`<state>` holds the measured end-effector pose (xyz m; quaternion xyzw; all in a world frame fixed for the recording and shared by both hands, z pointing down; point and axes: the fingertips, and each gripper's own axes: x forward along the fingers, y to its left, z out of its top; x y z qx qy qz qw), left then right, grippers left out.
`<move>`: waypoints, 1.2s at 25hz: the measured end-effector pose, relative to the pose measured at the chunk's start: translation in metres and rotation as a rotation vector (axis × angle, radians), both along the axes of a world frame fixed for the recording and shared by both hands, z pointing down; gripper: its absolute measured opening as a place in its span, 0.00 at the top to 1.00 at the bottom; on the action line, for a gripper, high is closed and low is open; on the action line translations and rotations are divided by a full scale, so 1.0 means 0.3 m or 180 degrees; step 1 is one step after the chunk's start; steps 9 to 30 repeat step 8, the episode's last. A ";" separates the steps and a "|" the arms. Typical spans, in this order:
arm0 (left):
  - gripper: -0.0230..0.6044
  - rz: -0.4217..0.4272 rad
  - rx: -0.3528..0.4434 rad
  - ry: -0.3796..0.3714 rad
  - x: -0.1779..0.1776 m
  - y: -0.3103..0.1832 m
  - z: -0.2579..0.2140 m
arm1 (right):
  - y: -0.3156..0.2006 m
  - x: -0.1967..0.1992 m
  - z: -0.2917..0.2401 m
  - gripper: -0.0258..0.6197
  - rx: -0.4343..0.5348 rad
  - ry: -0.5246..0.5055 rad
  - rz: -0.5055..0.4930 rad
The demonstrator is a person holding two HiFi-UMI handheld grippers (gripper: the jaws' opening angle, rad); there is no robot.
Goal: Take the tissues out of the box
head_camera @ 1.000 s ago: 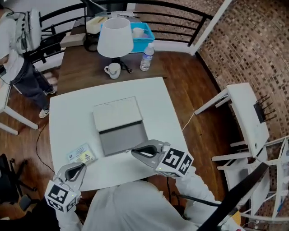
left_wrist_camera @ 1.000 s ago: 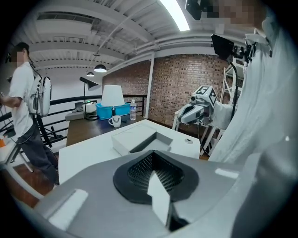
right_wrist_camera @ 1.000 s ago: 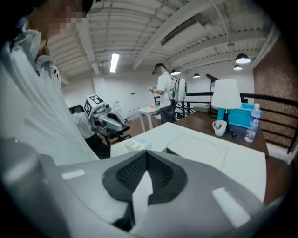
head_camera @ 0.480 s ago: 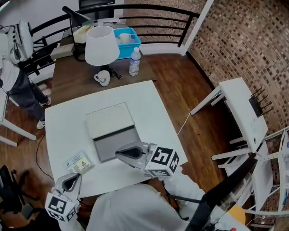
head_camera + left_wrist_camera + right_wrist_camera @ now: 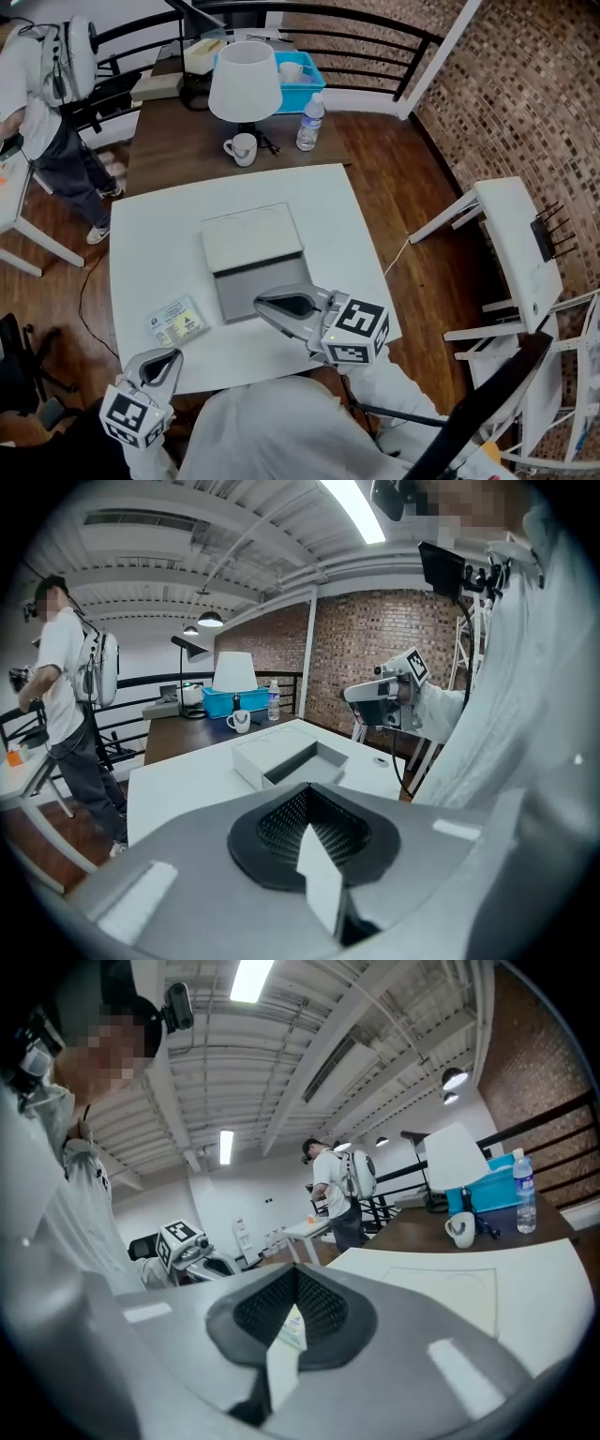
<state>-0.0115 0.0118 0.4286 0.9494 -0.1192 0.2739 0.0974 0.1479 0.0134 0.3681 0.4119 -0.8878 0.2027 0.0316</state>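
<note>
Since the tissue packet (image 5: 178,322) lies flat on the white tabletop (image 5: 328,234) at lower left of the head view, outside the box (image 5: 251,236), the removal looks done, and the step in hand seems to be clearing away. To do that well, I would lift the right tongs (image 5: 260,303) straight up and back toward the body, so they neither nudge the open grey tray nor drag across its near edge.

Nearest, at the bottom left corner, the left tongs (image 5: 176,354) hang off the tabletop's near edge. In the left gripper view their jaws are pressed together and pinch nothing.

Just beyond, at lower centre, the right tongs hover at the tray's near edge. Their jaws are also pressed tight together and hold nothing. From the left gripper view they look raised above the tabletop, not resting on the box.

Farther up, at frame centre, the box sits with its white lid slid back. What shows of the tray is bare grey; no tissues show inside it.
</note>
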 end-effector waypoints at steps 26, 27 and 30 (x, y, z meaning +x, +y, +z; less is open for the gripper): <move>0.94 0.0089 -0.0017 -0.0088 -0.024 -0.006 0.014 | -0.037 -0.029 -0.005 0.96 0.0022 0.0117 0.0001; 0.94 0.0089 -0.0017 -0.0088 -0.024 -0.006 0.014 | -0.037 -0.029 -0.005 0.96 0.0022 0.0117 0.0001; 0.94 0.0089 -0.0017 -0.0088 -0.024 -0.006 0.014 | -0.037 -0.029 -0.005 0.96 0.0022 0.0117 0.0001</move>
